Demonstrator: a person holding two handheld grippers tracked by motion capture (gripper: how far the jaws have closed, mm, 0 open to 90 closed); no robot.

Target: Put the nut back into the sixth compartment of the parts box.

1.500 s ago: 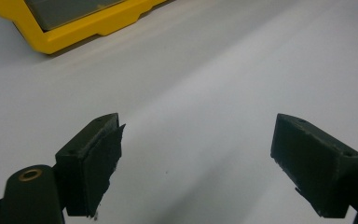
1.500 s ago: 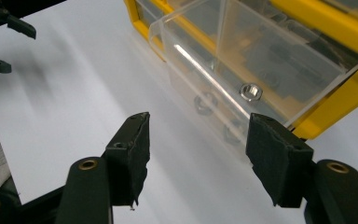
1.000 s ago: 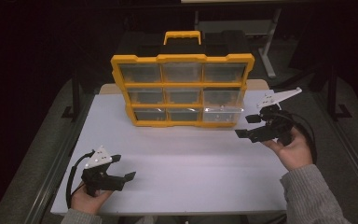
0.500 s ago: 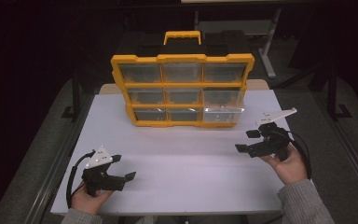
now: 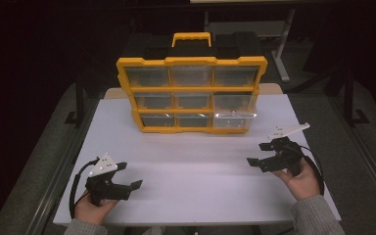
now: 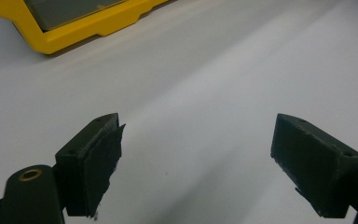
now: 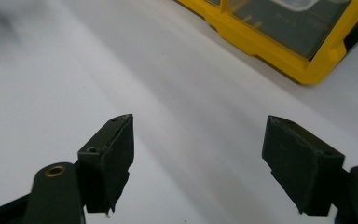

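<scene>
White table, yellow drawer organizer standing

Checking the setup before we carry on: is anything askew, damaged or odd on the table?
One thing: the organizer's bottom-right drawer sits forward of its neighbours, not flush. Both grippers, left and right, are open and empty.

I hold my left gripper low at the near left, its jaws spread wide with nothing between them, pointing right and slightly forward. My right gripper sits at the near right, jaws equally wide and empty, pointing left. My forearms enter from the bottom edge, well apart.
</scene>
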